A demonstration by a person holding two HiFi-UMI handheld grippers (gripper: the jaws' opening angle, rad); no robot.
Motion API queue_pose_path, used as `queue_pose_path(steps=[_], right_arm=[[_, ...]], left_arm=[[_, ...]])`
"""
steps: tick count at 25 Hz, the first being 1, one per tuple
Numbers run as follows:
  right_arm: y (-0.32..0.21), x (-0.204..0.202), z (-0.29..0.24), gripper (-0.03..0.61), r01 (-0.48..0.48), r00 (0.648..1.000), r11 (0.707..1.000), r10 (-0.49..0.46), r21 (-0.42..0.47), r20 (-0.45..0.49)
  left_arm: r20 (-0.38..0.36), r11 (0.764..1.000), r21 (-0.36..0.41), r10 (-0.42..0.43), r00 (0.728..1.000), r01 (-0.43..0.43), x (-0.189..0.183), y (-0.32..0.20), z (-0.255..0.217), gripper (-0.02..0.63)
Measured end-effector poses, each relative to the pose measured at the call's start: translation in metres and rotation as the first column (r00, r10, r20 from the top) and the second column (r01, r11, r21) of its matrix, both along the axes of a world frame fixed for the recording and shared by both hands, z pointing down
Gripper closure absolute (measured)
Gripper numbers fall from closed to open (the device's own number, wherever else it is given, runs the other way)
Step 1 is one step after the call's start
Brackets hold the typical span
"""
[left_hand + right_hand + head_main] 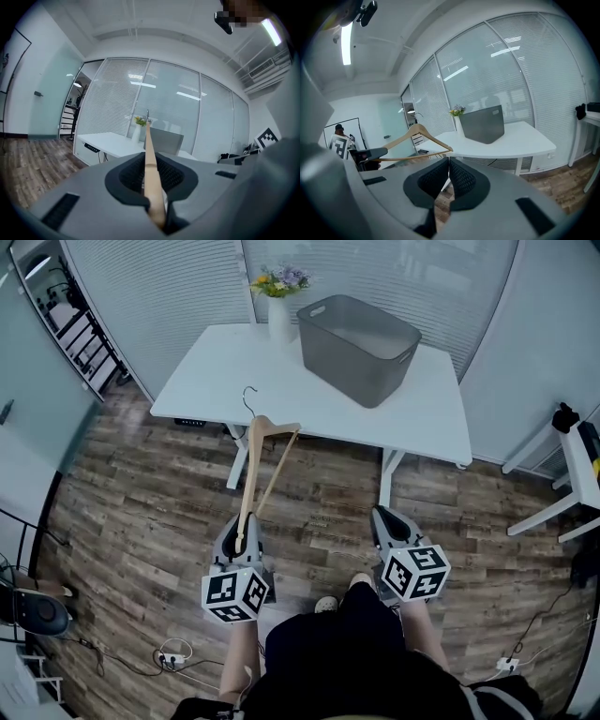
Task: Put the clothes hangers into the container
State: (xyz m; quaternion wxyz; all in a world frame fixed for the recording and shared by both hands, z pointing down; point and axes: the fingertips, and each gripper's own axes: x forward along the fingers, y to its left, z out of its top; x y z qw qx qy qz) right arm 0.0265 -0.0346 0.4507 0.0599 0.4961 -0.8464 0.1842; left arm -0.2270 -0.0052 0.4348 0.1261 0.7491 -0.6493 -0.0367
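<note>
Gripping the wooden clothes hanger (251,461) by one end, the left gripper (242,536) should clear the grey container (349,371)'s near rim before releasing; the right gripper (386,520) sits closed, empty.

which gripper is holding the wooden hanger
The left gripper: its jaws are clamped on one end of the wooden clothes hanger. The right gripper is shut, with nothing between its jaws.
</note>
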Motion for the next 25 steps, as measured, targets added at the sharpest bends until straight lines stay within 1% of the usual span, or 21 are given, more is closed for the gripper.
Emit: queue_pose_path(steps=[8, 12, 15, 21, 25], right_arm=[[0.006, -0.010, 0.008, 0.549, 0.046, 0.999, 0.999, -0.046, -0.014, 0.000], [-0.001, -0.018, 0.011, 0.549, 0.069, 0.998, 0.997, -0.069, -0.019, 0.002], [-0.007, -0.016, 0.013, 0.549, 0.075, 0.997, 0.997, -0.075, -0.016, 0.001], [-0.033, -0.017, 0.017, 0.549, 0.096, 0.995, 0.995, -0.096, -0.020, -0.001], [-0.063, -0.021, 0.015, 0.549, 0.115, 0.993, 0.993, -0.115, -0.022, -0.003]], left_arm=[[-0.013, 0.999, -0.002, -0.037, 0.999, 0.037, -0.005, 0.018, 0.005, 0.557], [-0.017, 0.998, 0.004, -0.055, 0.998, 0.055, -0.008, 0.017, 0.003, 0.557], [-0.012, 0.998, 0.012, -0.059, 0.998, 0.059, -0.007, 0.017, 0.003, 0.557], [-0.016, 0.996, -0.001, -0.087, 0.996, 0.087, -0.008, -0.004, 0.009, 0.557], [-0.019, 0.995, 0.006, -0.101, 0.995, 0.101, -0.011, -0.031, 0.005, 0.557]])
